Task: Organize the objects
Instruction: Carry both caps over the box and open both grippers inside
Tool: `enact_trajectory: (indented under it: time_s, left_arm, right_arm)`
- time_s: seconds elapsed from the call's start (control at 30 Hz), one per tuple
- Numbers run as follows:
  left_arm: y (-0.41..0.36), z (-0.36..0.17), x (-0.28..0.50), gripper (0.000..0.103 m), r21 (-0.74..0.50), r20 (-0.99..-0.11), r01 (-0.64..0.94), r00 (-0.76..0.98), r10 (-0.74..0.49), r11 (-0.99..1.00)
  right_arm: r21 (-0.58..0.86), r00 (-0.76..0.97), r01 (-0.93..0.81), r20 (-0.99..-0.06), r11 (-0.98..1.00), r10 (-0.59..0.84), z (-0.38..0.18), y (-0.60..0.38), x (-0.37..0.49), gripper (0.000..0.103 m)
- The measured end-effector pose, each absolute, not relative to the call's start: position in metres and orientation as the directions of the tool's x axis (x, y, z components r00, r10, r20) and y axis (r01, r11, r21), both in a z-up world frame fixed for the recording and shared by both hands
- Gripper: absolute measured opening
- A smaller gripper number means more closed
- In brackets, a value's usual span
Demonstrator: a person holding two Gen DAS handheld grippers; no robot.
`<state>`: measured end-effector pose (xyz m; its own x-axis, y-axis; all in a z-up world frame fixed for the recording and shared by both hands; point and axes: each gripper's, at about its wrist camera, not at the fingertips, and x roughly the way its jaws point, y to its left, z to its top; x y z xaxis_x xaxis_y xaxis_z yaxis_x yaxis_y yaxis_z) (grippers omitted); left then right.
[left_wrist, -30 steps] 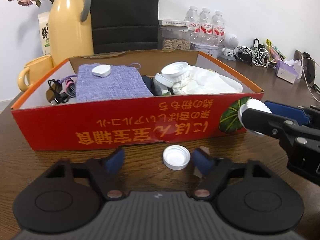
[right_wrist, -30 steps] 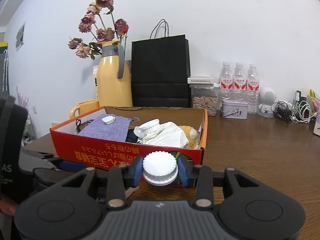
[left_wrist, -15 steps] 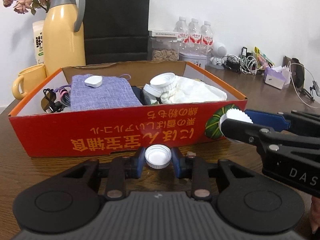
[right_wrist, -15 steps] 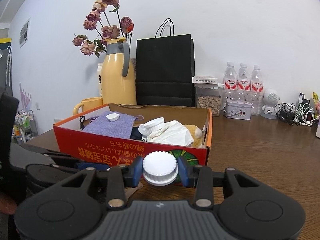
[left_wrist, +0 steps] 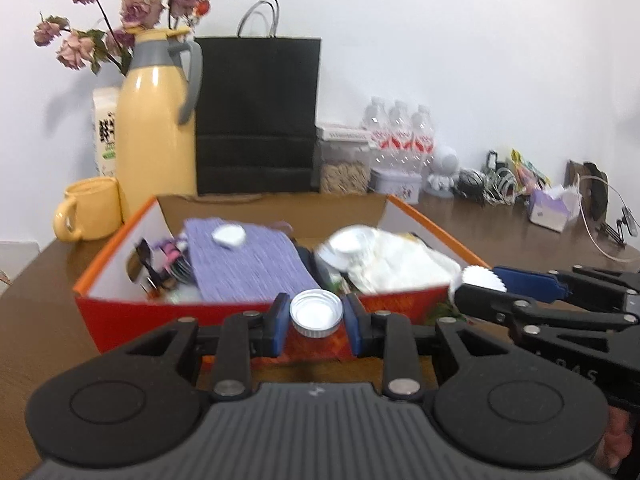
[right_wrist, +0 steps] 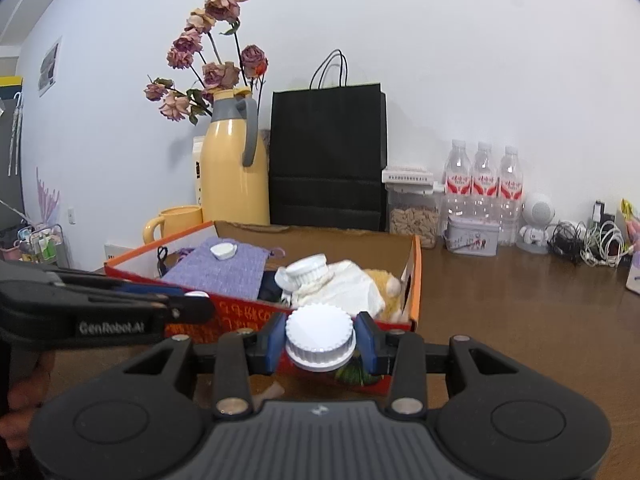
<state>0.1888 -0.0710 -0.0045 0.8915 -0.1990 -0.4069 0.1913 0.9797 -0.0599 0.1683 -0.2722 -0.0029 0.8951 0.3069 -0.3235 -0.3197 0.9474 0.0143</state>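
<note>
My left gripper (left_wrist: 317,318) is shut on a small white bottle cap (left_wrist: 317,313), hollow side up, held in the air in front of the red cardboard box (left_wrist: 104,320). My right gripper (right_wrist: 320,344) is shut on a larger ribbed white lid (right_wrist: 320,338), level with the box's near right corner. In the left wrist view the right gripper (left_wrist: 478,286) comes in from the right with that lid. The box (right_wrist: 417,280) holds a purple cloth (left_wrist: 248,264), a white jar (right_wrist: 305,272), white wrapping and cables.
Behind the box stand a yellow thermos with dried flowers (left_wrist: 158,132), a yellow mug (left_wrist: 90,214), a black paper bag (left_wrist: 256,116), a snack container (right_wrist: 412,216), three water bottles (right_wrist: 484,184) and a tin. Tangled cables (right_wrist: 592,240) lie at the far right of the brown table.
My left gripper closed on the small cap that lay on the table and lifted it up to the box's rim height. The right gripper kept still with its lid.
</note>
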Motion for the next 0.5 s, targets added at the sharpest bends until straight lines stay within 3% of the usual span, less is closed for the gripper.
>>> enact_trajectory:
  time_s: [0.5]
  left_arm:
    - [-0.045, 0.036, 0.249, 0.03, -0.061, -0.316, 0.14, 0.936, -0.152, 0.988]
  right_arm:
    - [-0.049, 0.924, -0.315, -0.246, 0.948, 0.294, 0.053, -0.233, 0.23, 0.037]
